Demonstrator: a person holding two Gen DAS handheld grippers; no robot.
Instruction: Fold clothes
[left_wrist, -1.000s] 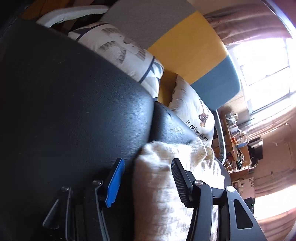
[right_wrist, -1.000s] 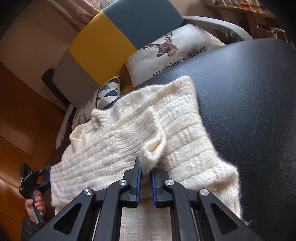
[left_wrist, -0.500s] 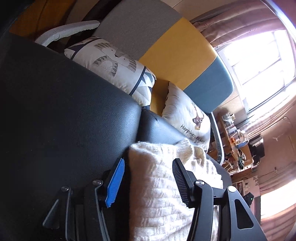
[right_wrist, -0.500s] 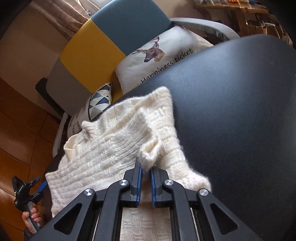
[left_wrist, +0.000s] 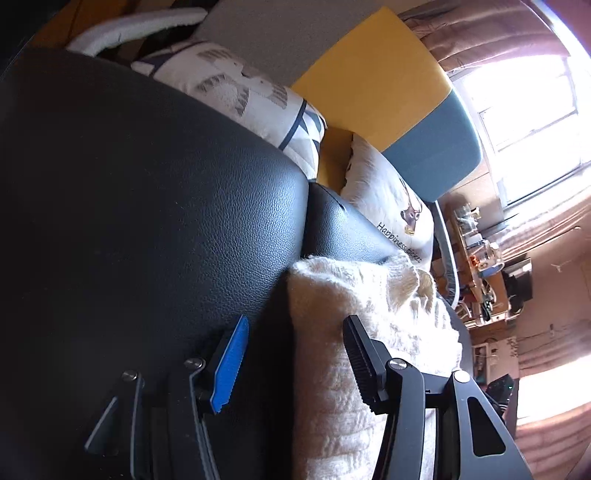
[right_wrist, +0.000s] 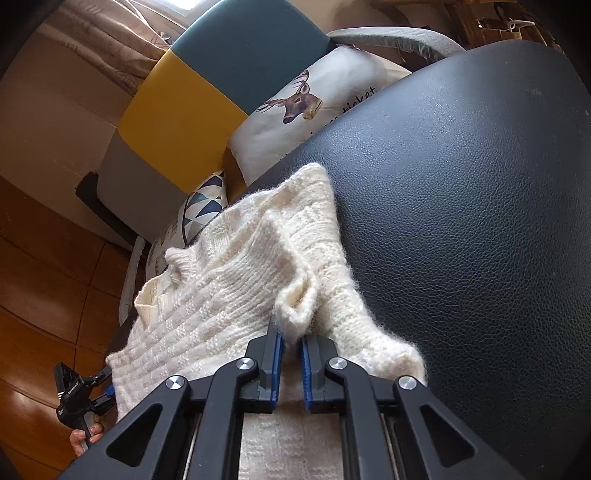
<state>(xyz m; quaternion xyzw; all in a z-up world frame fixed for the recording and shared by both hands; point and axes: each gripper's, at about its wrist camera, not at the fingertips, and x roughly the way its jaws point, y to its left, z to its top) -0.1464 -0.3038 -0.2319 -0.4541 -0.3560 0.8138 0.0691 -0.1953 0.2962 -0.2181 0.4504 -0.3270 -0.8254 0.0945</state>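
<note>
I find the cream knit sweater (right_wrist: 236, 295) lying rumpled on the black leather seat (right_wrist: 461, 203), its far edge near the deer-print cushion (right_wrist: 314, 110). My right gripper (right_wrist: 291, 363) is pressed together, pinching a raised fold of the sweater at its near side. My left gripper (left_wrist: 295, 363) stands spread at the sweater's opposite edge, knit between the fingers but neither pad pressing it, the blue pad (left_wrist: 229, 369) over bare seat.

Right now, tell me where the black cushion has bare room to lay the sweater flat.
Free: the black cushion right of the cream sweater, up to the deer pillow; also the leather left of it in the left view. Crowded: the far edge, against the triangle pillow.
</note>
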